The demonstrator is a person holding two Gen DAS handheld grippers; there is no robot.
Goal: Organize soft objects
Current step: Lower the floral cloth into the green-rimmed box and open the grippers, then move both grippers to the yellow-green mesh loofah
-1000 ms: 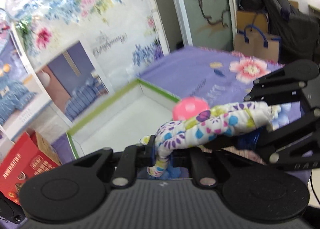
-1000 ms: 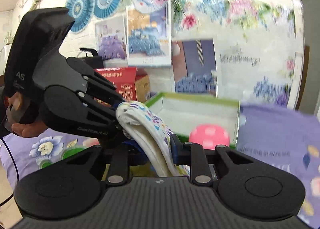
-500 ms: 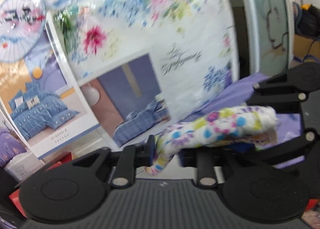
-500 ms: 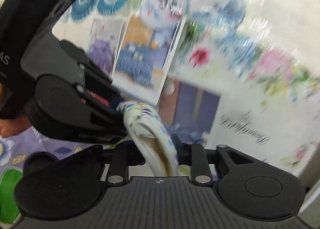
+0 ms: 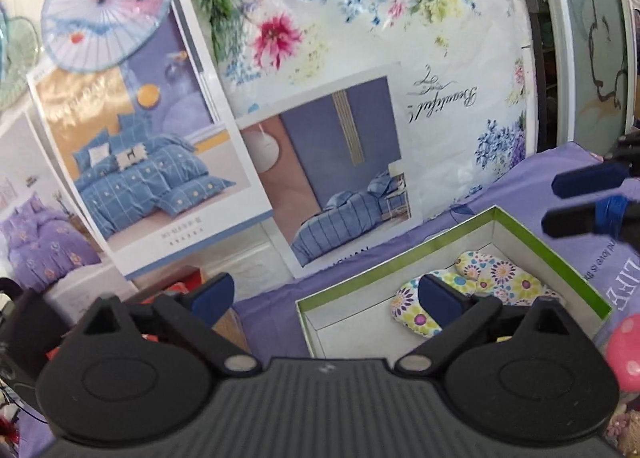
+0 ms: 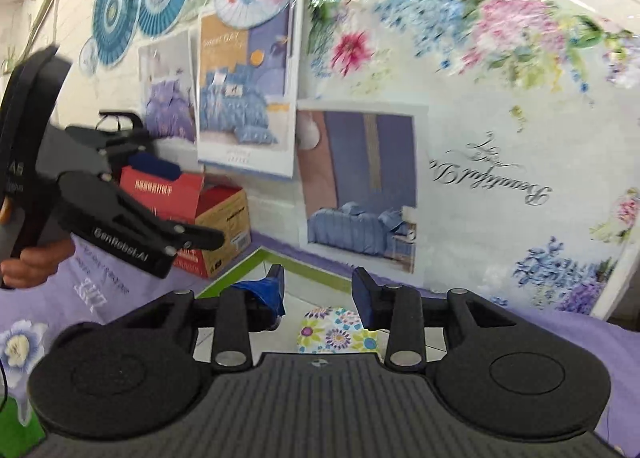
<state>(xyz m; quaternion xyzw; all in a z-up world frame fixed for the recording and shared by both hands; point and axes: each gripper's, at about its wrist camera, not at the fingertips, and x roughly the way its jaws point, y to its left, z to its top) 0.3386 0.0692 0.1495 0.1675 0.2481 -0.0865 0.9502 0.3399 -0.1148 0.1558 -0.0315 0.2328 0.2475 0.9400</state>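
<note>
Placement step complete: the floral fabric piece lies inside the green-rimmed box. Left gripper and right gripper jaws stand apart, empty. Next: select the pink spotted toy beside the box.

Both views are bright, with even daylight and only soft shadows. The plastic wrap on the wall shows white glare at the top in both views. The right wrist view is blurred by motion, most on the flowers at the right. The left wrist view is sharper. The fisheye lens bends straight lines near the edges, and the corners are dark.
</note>
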